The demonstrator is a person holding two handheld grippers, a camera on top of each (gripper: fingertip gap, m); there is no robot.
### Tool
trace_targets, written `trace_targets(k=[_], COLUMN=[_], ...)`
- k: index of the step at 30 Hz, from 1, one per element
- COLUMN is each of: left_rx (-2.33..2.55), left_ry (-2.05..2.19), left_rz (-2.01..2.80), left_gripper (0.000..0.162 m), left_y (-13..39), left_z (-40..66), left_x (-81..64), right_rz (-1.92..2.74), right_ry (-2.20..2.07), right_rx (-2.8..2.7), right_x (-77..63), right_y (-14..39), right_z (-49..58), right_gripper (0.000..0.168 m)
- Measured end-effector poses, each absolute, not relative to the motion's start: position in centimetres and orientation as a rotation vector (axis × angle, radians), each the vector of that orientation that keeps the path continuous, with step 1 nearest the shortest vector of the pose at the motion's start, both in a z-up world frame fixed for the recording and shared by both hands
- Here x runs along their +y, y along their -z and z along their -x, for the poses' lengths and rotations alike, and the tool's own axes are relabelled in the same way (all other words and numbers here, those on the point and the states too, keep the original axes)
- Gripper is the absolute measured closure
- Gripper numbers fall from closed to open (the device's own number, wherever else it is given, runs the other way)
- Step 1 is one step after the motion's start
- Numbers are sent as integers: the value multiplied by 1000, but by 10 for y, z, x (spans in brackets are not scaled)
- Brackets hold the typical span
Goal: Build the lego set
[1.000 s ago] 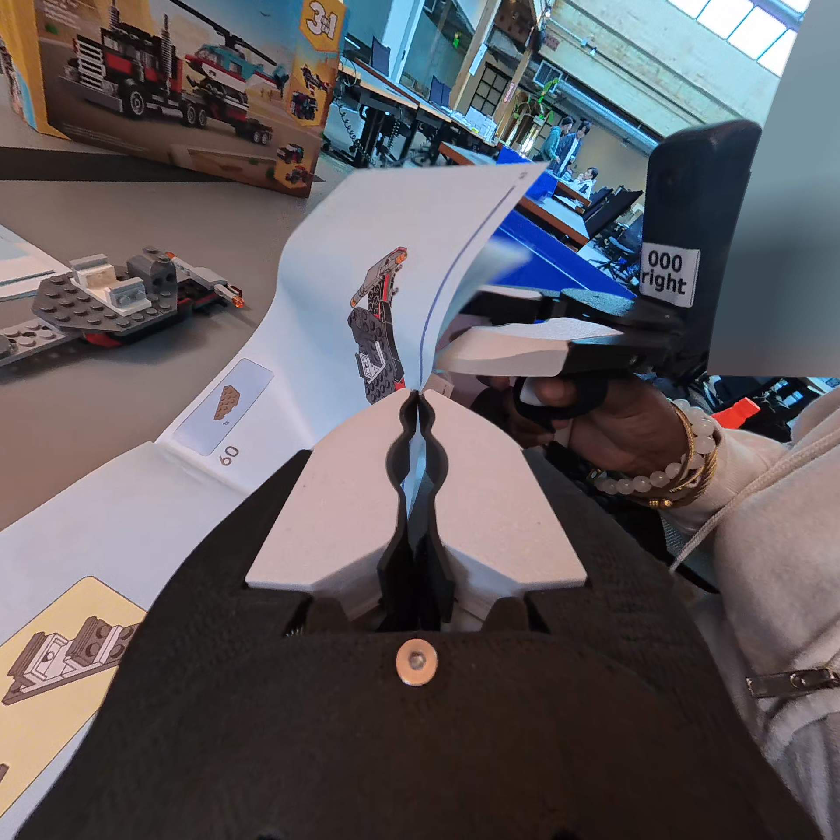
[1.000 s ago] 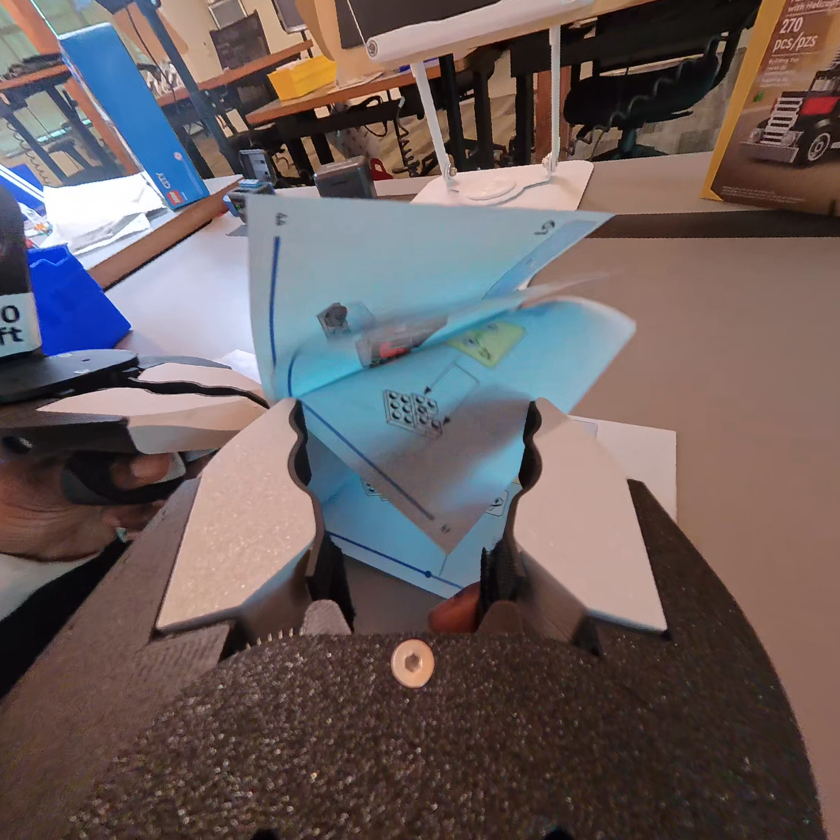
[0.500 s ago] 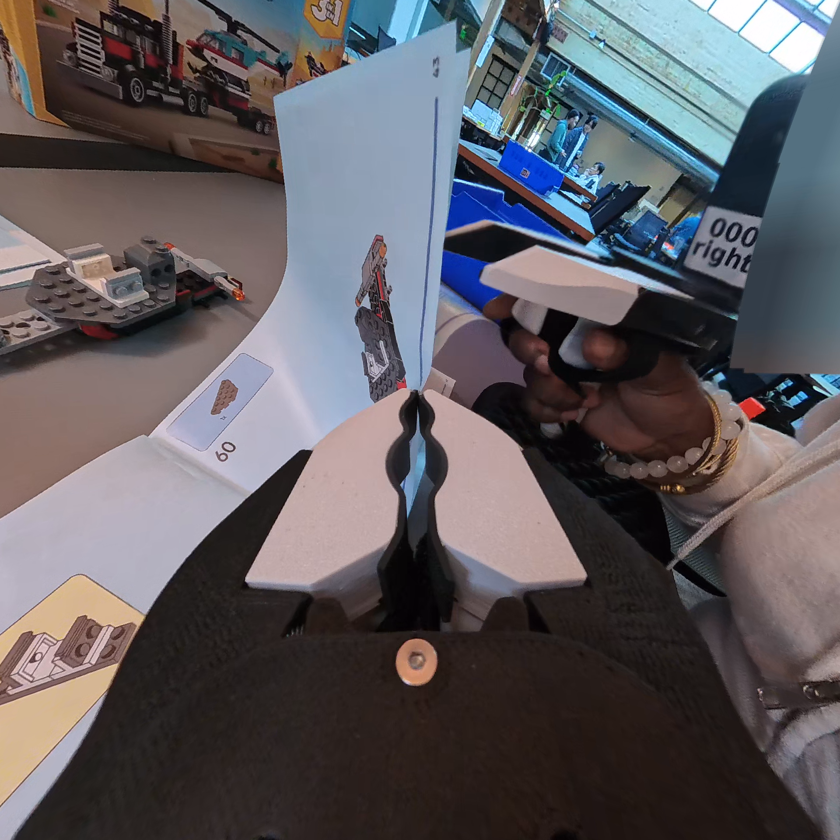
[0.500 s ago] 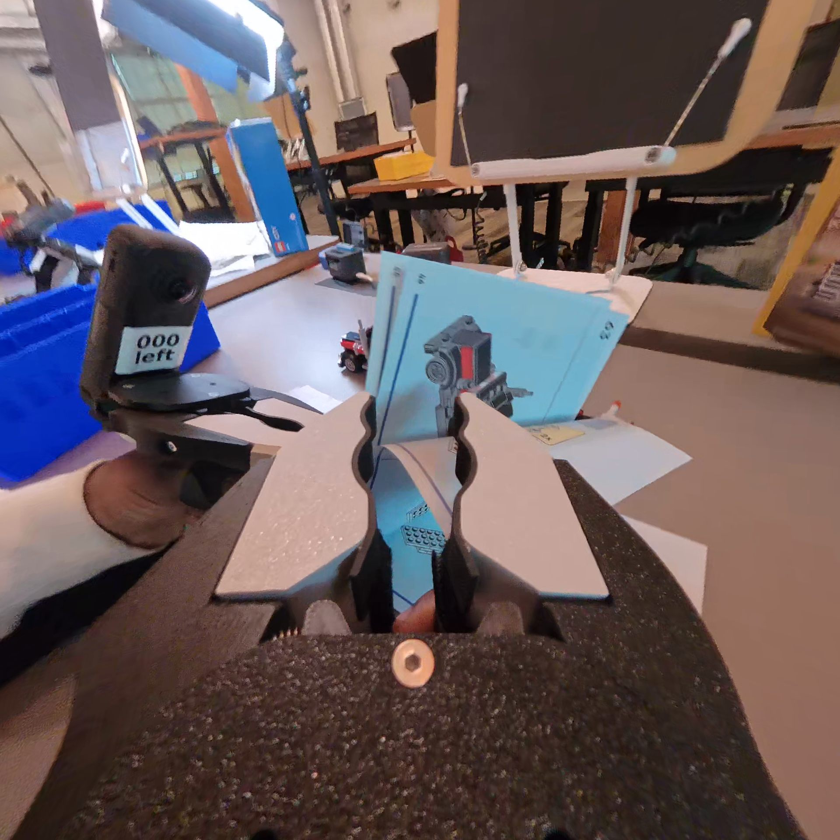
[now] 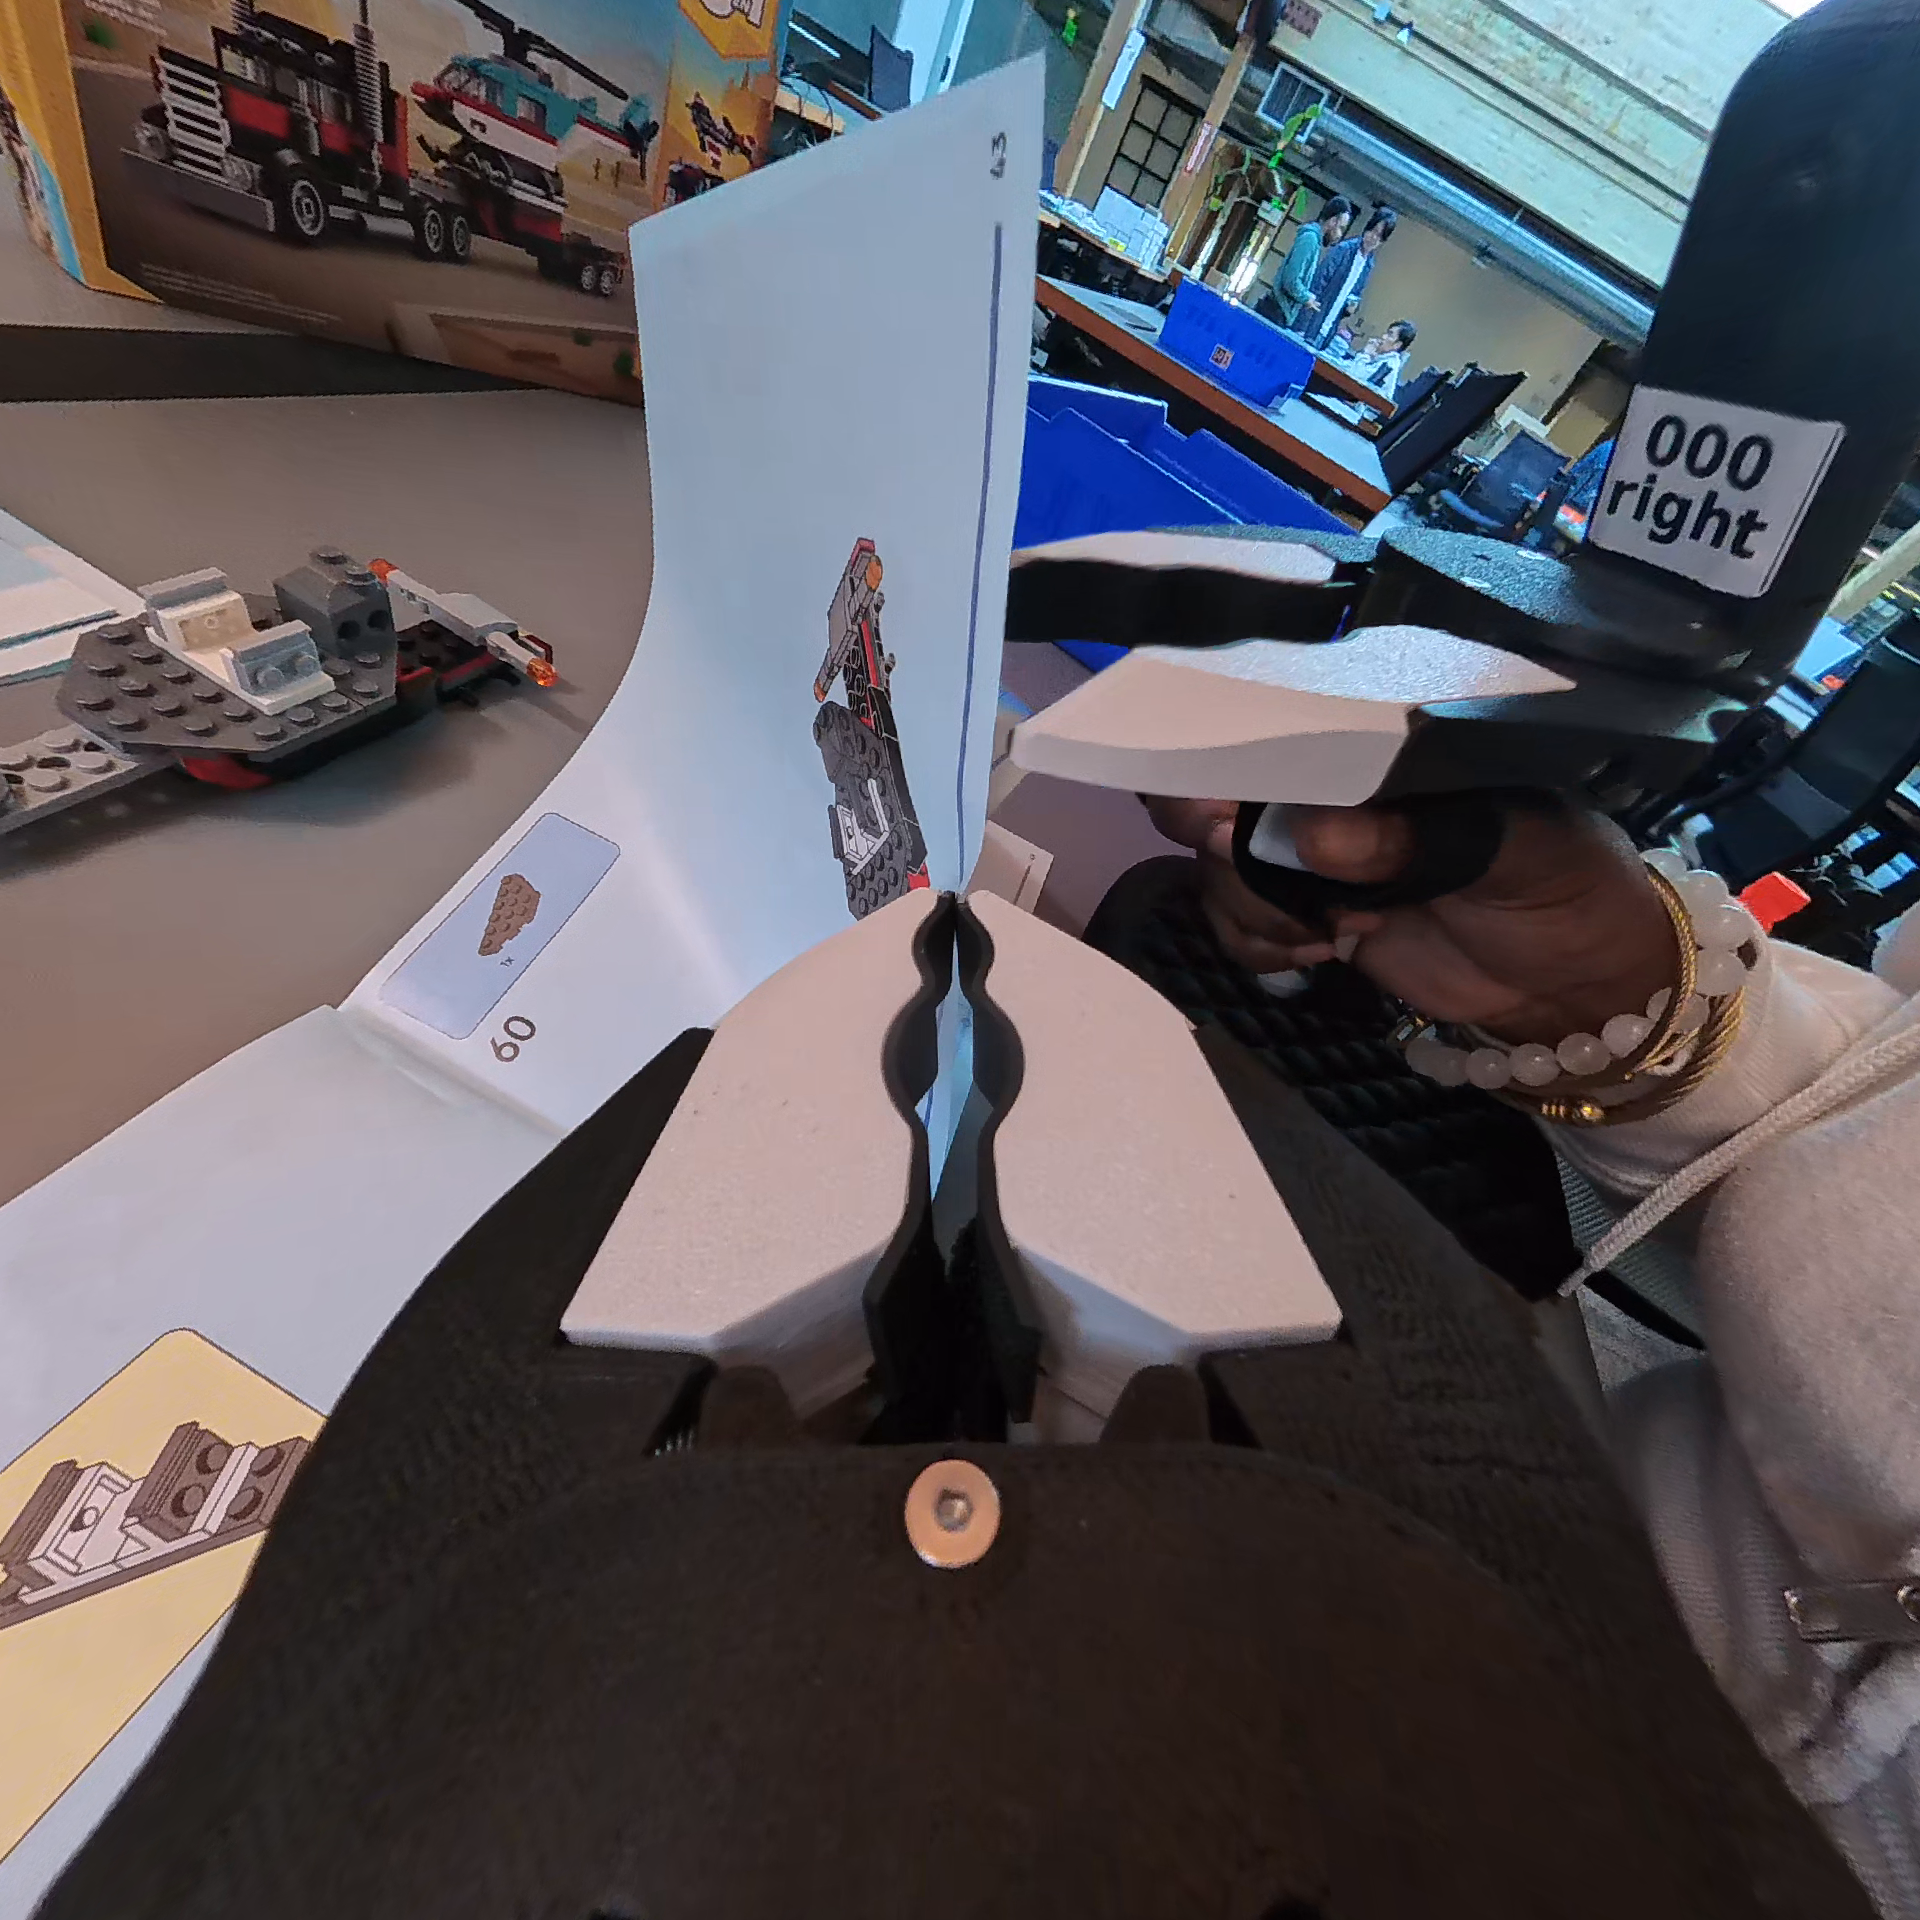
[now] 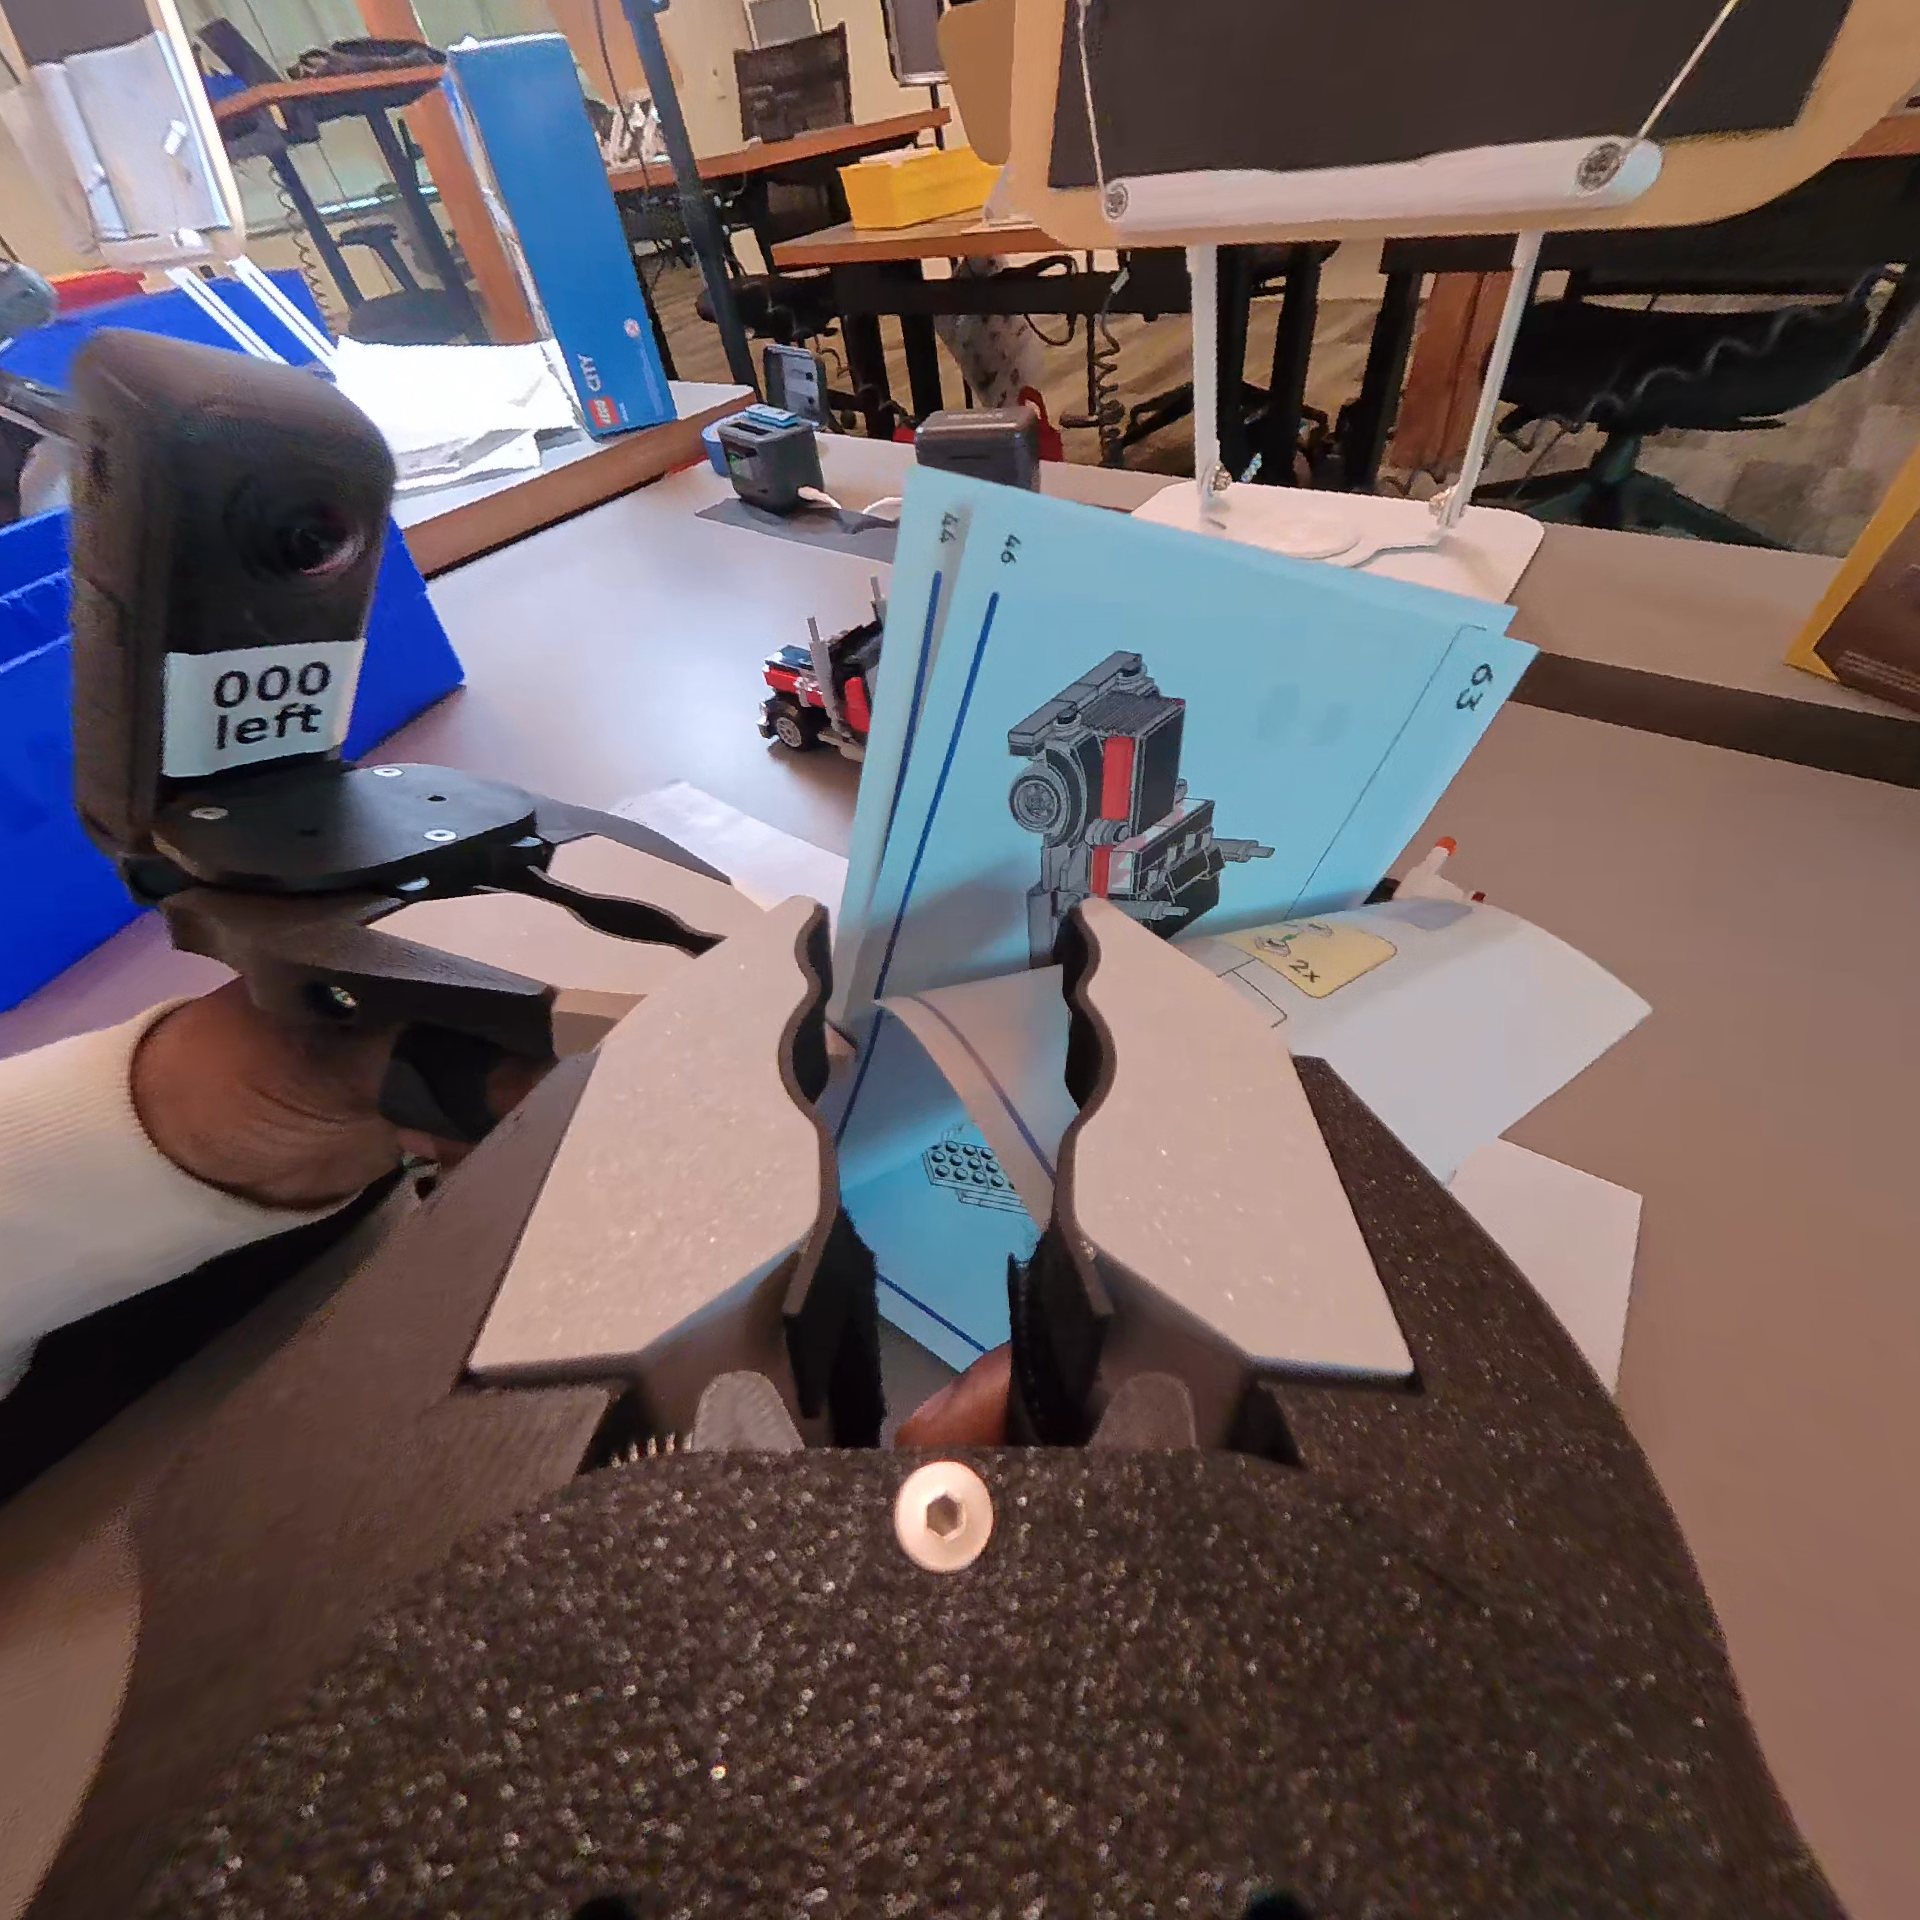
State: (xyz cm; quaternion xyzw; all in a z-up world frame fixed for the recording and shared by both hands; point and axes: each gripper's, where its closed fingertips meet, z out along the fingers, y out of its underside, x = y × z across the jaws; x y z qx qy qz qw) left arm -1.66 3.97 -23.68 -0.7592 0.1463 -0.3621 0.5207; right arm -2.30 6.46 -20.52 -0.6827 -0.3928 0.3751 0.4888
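Left wrist view is showing the left gripper [image 5: 954,904] with its two pale fingers pressed together, pinching the lower edge of one page [image 5: 831,499] of the instruction booklet [image 5: 239,1174], which is standing upright from the fold. That page is printed with a drawing of a dark grey and red model and a thin blue line near its right edge; the rest of the booklet is lying open and flat on the grey table [image 5: 260,894] to the left, showing a small parts box and a yellow panel. Far left, a partly built grey, white and red lego model [image 5: 260,675] is sitting on the table, well apart from the booklet, and the set's box [image 5: 395,177] is standing behind it. To the right, the right gripper [image 5: 1039,665] is hovering just beside the raised page, its fingers parted and holding nothing.

Right wrist view is showing the right gripper [image 6: 940,935] partly open, with curled blue pages [image 6: 1195,707] rising between and beyond its fingers. A small red and black lego truck cab [image 6: 821,696] is standing farther off, partly hidden by the pages, and blue bins [image 6: 31,748] are sitting at far left.
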Motion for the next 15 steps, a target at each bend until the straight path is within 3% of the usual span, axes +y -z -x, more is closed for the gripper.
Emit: trace_targets(k=[9, 15], left_rx=[360, 391], left_ry=[833, 799], left_rz=[1821, 1821], left_gripper=[161, 161], left_y=[237, 237], left_z=[18, 15], left_x=[40, 39], right_rz=[1707, 1710], right_ry=[-918, -919], right_rx=[-920, -928], right_x=[69, 65], right_y=[211, 214], right_z=[19, 15], right_gripper=[132, 160])
